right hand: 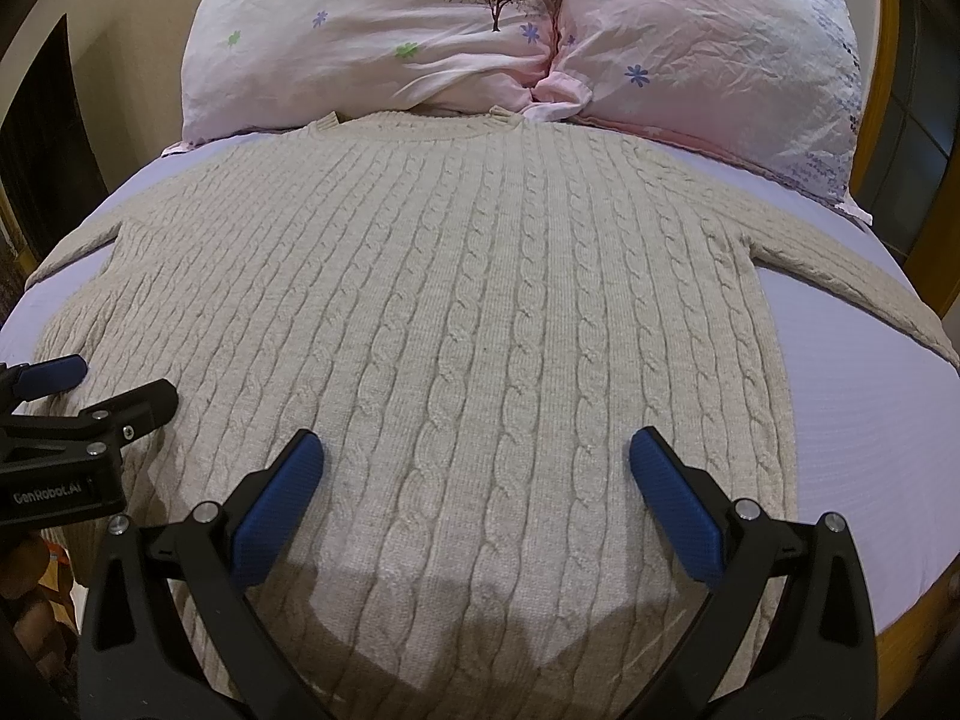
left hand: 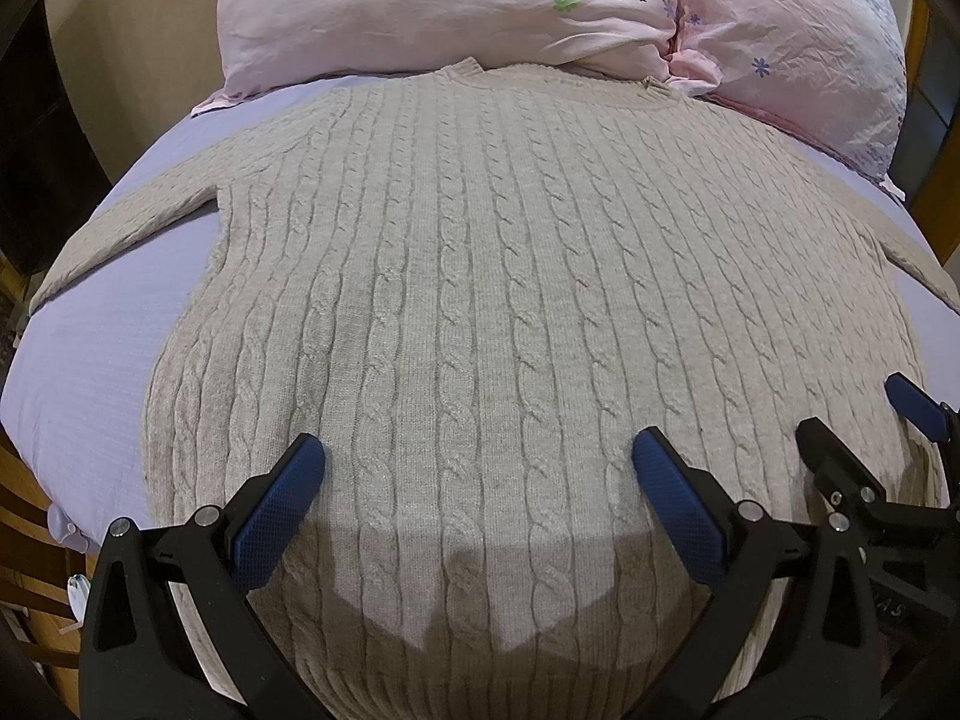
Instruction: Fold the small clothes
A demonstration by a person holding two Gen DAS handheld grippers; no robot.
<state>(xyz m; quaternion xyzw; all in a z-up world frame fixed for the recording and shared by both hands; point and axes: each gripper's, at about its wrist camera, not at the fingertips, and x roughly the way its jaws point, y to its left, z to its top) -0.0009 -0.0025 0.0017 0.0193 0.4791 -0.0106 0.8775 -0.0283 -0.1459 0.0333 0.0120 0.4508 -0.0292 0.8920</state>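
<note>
Lavender bed sheet (left hand: 90, 372) with pink pillows (left hand: 420, 6) at the head.
Beige cable-knit sweater (left hand: 480, 276) lies flat, sleeves spread; left gripper (left hand: 478, 468) and right gripper (right hand: 477, 462) hover over its hem, fingers wide, holding nothing.

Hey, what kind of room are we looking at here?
Most likely a bedroom: a beige cable-knit sweater lies spread flat on a bed with a lavender sheet, and two pink floral pillows sit at its head.
</note>
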